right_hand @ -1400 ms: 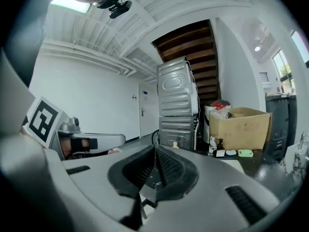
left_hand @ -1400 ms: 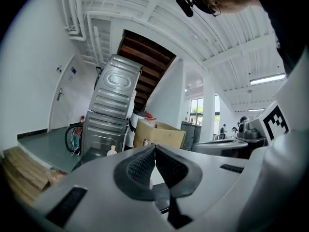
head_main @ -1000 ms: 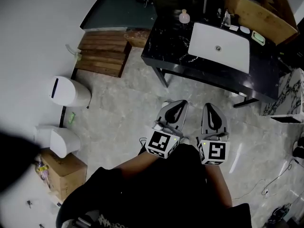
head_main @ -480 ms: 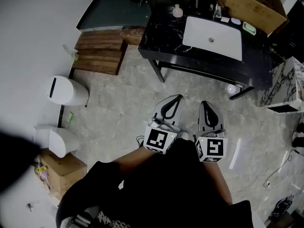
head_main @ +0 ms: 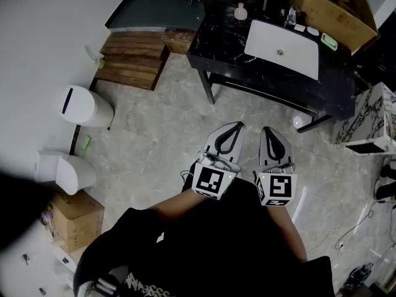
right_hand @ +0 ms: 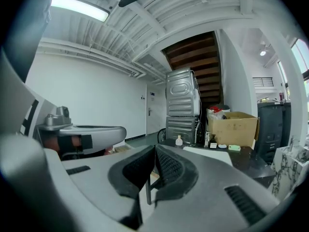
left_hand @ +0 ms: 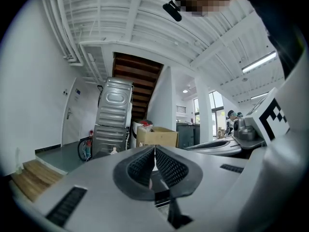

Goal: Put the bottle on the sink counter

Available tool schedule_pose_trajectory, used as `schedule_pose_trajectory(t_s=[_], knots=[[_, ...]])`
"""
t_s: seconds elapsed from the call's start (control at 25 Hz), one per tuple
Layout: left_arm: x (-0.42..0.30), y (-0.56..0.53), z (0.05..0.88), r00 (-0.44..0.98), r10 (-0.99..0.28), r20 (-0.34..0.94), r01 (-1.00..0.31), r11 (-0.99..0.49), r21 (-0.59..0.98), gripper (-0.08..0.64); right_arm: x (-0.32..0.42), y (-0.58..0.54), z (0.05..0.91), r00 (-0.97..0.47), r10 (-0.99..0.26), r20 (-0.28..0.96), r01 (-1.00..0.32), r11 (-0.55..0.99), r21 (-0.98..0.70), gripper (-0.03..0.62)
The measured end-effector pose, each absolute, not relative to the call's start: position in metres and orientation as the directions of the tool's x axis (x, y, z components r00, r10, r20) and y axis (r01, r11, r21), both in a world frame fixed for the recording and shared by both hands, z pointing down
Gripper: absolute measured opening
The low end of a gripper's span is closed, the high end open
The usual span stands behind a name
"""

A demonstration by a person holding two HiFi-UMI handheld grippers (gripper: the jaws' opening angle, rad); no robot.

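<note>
Both closed on nothing: L gripper, jaws pressed tog. w/ no gap, then R gripper, same, held side by side over grey floor, well apart from sink counter. Looks done, or as good as: bottle already upright on counter's back left part, near white basin, cardboard box further right; nothing left but maybe stepping away. Small, pale pinkish, rounded body w/ narrow cap, prob. light & steady where placed; label & fill level too small to tell.
</note>
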State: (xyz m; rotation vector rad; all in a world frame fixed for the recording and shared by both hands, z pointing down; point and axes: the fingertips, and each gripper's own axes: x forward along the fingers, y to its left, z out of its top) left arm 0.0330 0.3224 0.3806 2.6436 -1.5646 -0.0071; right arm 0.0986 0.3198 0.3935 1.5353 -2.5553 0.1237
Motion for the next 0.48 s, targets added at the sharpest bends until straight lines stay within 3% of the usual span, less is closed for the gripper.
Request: schedule_pose_trajectory(t_s=[0.28,0.48], knots=[[0.054,0.334,0.375,0.529,-0.849,0.009,-0.847,-0.527,0.068,0.017,0.107,0.331,0.392,-0.475,-0.863,0.173,-0.875,0.484,0.015,0.038],[0.067,0.339,0.389,0.570,-0.818,0.079,-0.822,-0.567,0.054,0.017,0.118,0.333,0.395,-0.465,-0.868,0.172,-0.882,0.472,-0.005,0.038]])
